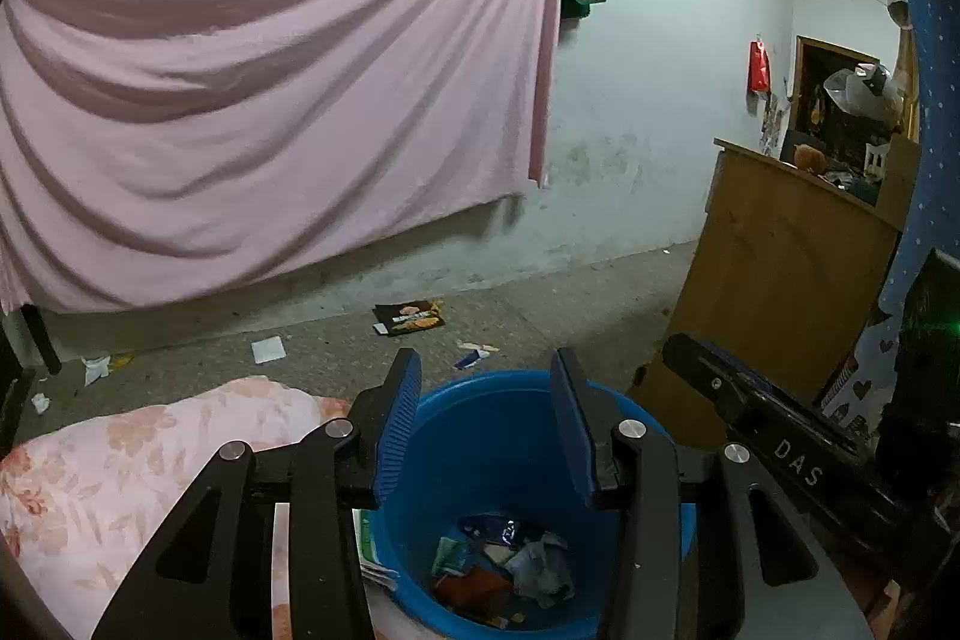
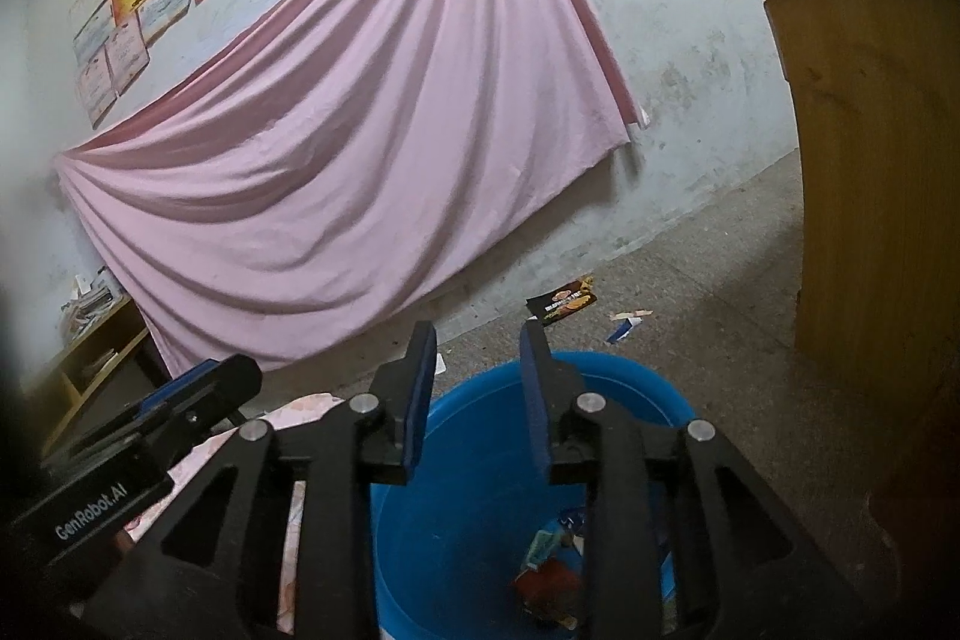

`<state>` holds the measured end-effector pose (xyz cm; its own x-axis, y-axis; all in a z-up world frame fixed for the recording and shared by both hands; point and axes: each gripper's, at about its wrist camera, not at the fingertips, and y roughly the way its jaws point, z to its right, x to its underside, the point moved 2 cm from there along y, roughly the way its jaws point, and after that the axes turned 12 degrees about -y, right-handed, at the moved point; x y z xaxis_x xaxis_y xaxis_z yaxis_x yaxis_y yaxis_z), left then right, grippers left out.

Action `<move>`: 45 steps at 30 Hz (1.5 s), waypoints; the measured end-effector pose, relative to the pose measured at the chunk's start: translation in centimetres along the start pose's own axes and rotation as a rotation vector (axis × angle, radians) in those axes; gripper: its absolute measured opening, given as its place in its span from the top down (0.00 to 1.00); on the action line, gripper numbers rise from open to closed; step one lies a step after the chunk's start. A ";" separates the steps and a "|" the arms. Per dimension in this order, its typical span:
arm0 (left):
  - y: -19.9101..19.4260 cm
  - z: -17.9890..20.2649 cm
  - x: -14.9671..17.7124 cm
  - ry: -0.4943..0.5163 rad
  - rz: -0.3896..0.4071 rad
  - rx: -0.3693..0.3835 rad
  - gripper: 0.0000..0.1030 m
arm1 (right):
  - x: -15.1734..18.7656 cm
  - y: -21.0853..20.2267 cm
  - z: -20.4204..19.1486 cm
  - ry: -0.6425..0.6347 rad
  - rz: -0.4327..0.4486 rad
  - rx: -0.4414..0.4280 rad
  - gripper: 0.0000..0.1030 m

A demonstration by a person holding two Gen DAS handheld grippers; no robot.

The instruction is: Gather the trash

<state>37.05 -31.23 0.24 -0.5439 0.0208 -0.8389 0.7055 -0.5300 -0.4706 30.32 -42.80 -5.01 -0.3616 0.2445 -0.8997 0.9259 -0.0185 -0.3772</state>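
A blue bucket point(image 1: 498, 436) stands on the floor below both grippers, with several crumpled wrappers point(image 1: 510, 568) at its bottom; it also shows in the right wrist view point(image 2: 480, 490). My left gripper point(image 1: 486, 382) is open and empty above the bucket's rim. My right gripper point(image 2: 477, 346) is open and empty above the bucket too, and shows in the left wrist view point(image 1: 720, 388). Loose trash lies on the floor beyond: a dark snack packet point(image 1: 411, 317) point(image 2: 561, 307), a blue-white wrapper point(image 1: 474, 357) point(image 2: 624, 328), a white paper point(image 1: 268, 349) and crumpled tissue point(image 1: 96, 367).
A floral quilt point(image 1: 120, 460) lies left of the bucket. A wooden cabinet point(image 1: 786, 268) point(image 2: 876, 172) stands to the right. A pink sheet point(image 1: 270, 100) hangs on the far wall. A low wooden shelf point(image 2: 90, 358) stands at the left.
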 end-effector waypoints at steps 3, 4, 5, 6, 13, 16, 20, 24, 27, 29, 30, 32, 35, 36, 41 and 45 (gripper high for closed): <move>-0.4 -0.7 -0.3 -0.012 0.009 -0.008 0.62 | -0.1 0.1 -0.4 -0.009 0.000 -0.005 0.44; -0.6 -1.0 -0.5 -0.016 0.010 -0.011 0.62 | -0.2 0.1 -0.6 -0.013 0.000 -0.007 0.44; -0.8 -1.2 -0.6 -0.020 0.012 -0.015 0.62 | -0.2 0.1 -0.7 -0.016 0.001 -0.009 0.43; -1.1 -1.6 -0.8 -0.024 0.015 -0.022 0.62 | -0.3 0.2 -0.7 -0.018 0.002 -0.011 0.43; -2.8 -3.2 -1.1 -0.036 0.040 -0.057 0.58 | -0.6 0.1 -1.7 -0.046 0.014 -0.024 0.39; -3.3 -3.7 -1.1 -0.040 0.047 -0.068 0.58 | -0.7 0.1 -2.3 -0.063 0.017 -0.031 0.36; -4.2 -4.2 -1.1 -0.038 0.059 -0.082 0.57 | -0.9 -0.2 -2.9 -0.087 0.027 -0.031 0.33; -5.4 -4.7 -1.1 -0.051 0.088 -0.094 0.50 | -1.1 -0.7 -3.4 -0.101 0.050 -0.026 0.26; -6.5 -5.4 -1.2 -0.065 0.107 -0.105 0.45 | -1.4 -1.3 -3.9 -0.111 0.070 -0.023 0.22; -7.4 -5.8 -1.3 -0.078 0.129 -0.116 0.33 | -1.4 -1.6 -4.3 -0.120 0.079 -0.024 0.16; -8.1 -6.2 -1.2 -0.090 0.146 -0.120 0.23 | -1.5 -1.8 -4.6 -0.126 0.083 -0.024 0.13; -9.5 -6.9 -1.1 -0.112 0.179 -0.120 0.15 | -1.5 -2.5 -5.2 -0.137 0.098 -0.029 0.07; -11.5 -8.1 -1.1 -0.141 0.201 -0.113 0.08 | -1.5 -3.6 -6.2 -0.151 0.117 -0.033 0.01; -12.2 -8.4 -0.8 -0.150 0.206 -0.114 0.04 | -1.5 -4.1 -6.6 -0.158 0.123 -0.034 0.00; -15.4 -9.6 0.0 -0.154 0.249 -0.131 0.03 | -0.8 -6.7 -8.5 -0.194 0.155 -0.036 0.00; -17.8 -10.3 1.3 -0.160 0.275 -0.140 0.03 | -0.6 -8.6 -10.1 -0.234 0.178 -0.037 0.00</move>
<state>28.43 -13.07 4.69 -0.3807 -0.2457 -0.8914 0.8853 -0.3751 -0.2748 23.65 -33.02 1.02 -0.2045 0.0108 -0.9788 0.9788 -0.0049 -0.2046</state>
